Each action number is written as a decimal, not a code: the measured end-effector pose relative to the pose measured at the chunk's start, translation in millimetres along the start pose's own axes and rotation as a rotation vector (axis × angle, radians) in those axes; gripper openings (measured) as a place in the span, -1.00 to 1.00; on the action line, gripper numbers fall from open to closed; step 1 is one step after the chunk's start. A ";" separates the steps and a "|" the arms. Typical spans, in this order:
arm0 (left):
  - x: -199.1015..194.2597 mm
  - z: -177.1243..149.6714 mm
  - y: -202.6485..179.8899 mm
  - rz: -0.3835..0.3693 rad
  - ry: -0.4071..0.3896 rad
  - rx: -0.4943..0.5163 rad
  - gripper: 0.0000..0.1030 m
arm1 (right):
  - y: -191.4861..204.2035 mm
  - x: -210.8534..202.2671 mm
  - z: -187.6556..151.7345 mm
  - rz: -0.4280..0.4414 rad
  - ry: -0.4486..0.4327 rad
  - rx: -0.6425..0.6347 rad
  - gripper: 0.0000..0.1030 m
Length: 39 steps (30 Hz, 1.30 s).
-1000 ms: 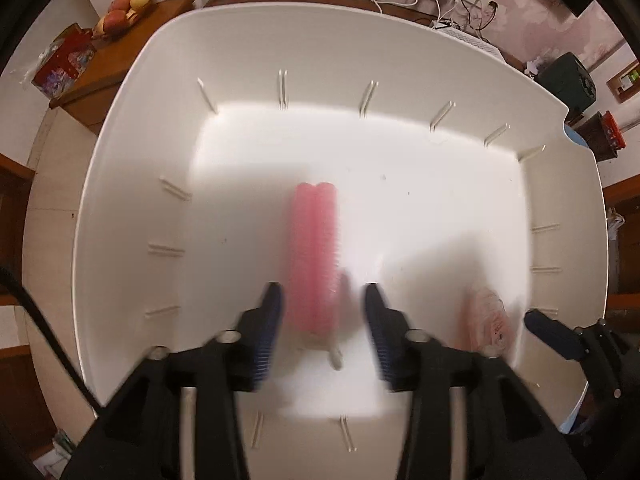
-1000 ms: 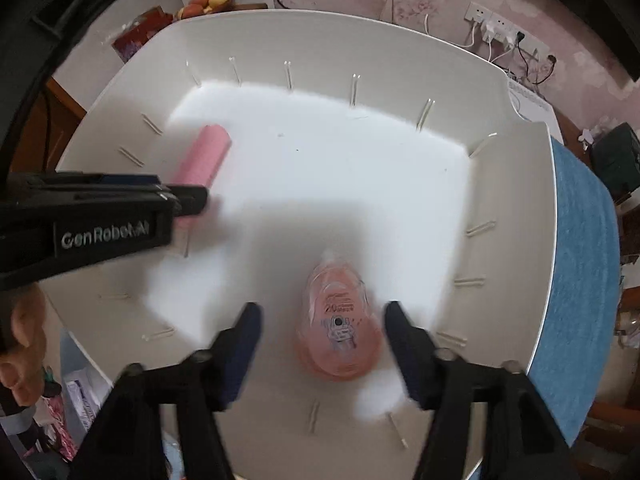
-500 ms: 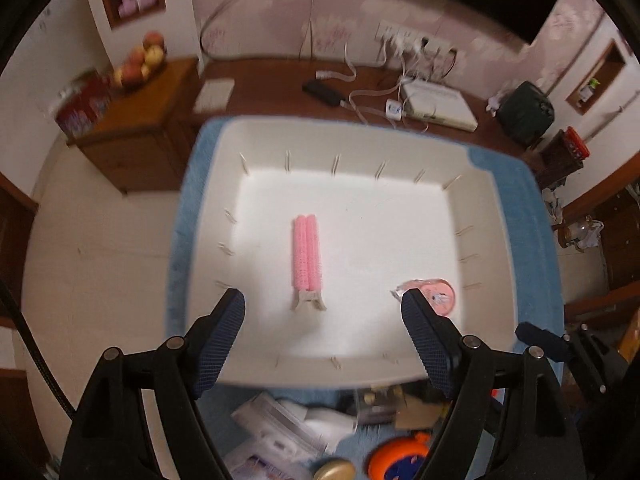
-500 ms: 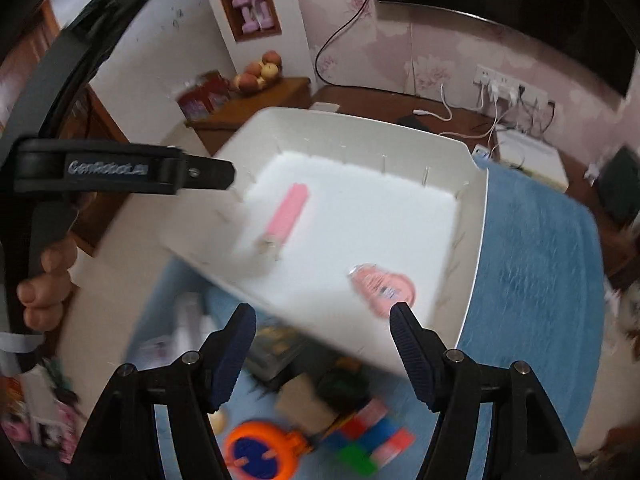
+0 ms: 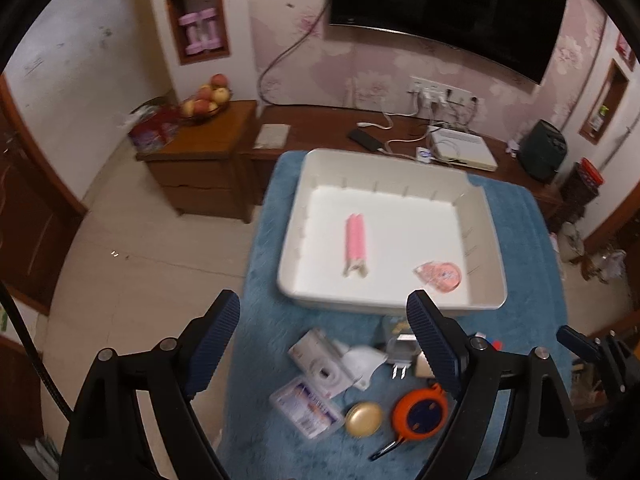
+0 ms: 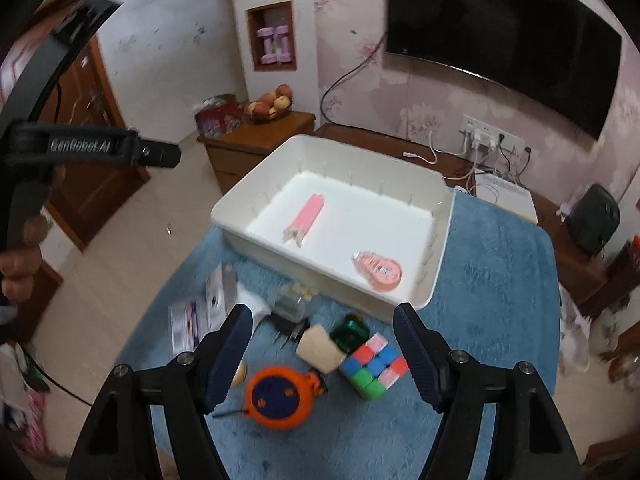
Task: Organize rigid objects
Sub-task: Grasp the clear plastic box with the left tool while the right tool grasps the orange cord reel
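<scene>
From my left claw's camera, my left claw (image 5: pixel 322 346) is wide and holds nothing; its jaws have just been opening. Far ahead of it sits the big white plastic bin (image 5: pixel 490 220) on the fuzzy blue cloth (image 5: pixel 260 280). Inside the bin lie the pink ridged hair clip (image 5: pixel 355 240) and the round pink tape holder (image 5: pixel 440 276). So I think two things are put away, and now I must pick the next one. Right under my claw, between the jaws and a bit lower, are the small white camera (image 5: pixel 324 364), the flat clear plastic case (image 5: pixel 306 406), the round gold tin (image 5: pixel 363 419) and the orange round tape measure (image 5: pixel 420 408).

From my right claw's camera, my right claw (image 6: pixel 322 350) is also open and empty, and its jaws have been opening a little too. Between its jaws lie the tan block (image 6: pixel 320 348), the green little box (image 6: pixel 350 334) and the colourful puzzle cube (image 6: pixel 374 366). The orange tape measure is just below them. The bin is well apart, up ahead. Next I should drop down over one thing, with the jaws on both sides, then squeeze.
</scene>
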<state>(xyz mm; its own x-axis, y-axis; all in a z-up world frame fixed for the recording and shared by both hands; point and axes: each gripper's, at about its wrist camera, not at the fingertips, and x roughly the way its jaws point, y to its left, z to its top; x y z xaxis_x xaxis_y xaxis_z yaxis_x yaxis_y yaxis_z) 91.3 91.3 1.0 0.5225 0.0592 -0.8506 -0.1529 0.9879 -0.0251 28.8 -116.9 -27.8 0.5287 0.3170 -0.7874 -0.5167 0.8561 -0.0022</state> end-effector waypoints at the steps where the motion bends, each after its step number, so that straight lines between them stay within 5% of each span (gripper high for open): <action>1: 0.7 -7.2 1.3 0.006 0.005 -0.008 0.70 | 5.7 1.8 -7.2 -0.003 0.005 -0.015 0.44; 17: 105.3 -114.5 28.5 0.140 0.206 -0.206 0.70 | 29.4 98.0 -96.8 0.000 0.195 0.152 0.49; 28: 149.7 -139.6 48.0 0.101 0.312 -0.397 0.72 | 44.2 136.1 -113.9 -0.051 0.254 0.189 0.56; 39: 154.3 -141.2 29.6 0.129 0.334 -0.380 0.72 | 46.0 159.2 -111.0 -0.083 0.301 0.197 0.58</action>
<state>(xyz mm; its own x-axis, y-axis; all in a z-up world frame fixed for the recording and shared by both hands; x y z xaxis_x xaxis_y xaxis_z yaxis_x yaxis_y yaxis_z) 48.9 109.5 -205.1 0.1929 0.0667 -0.9790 -0.5247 0.8501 -0.0454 14.5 -72.4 -221.7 0.3262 0.1342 -0.9357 -0.3253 0.9454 0.0222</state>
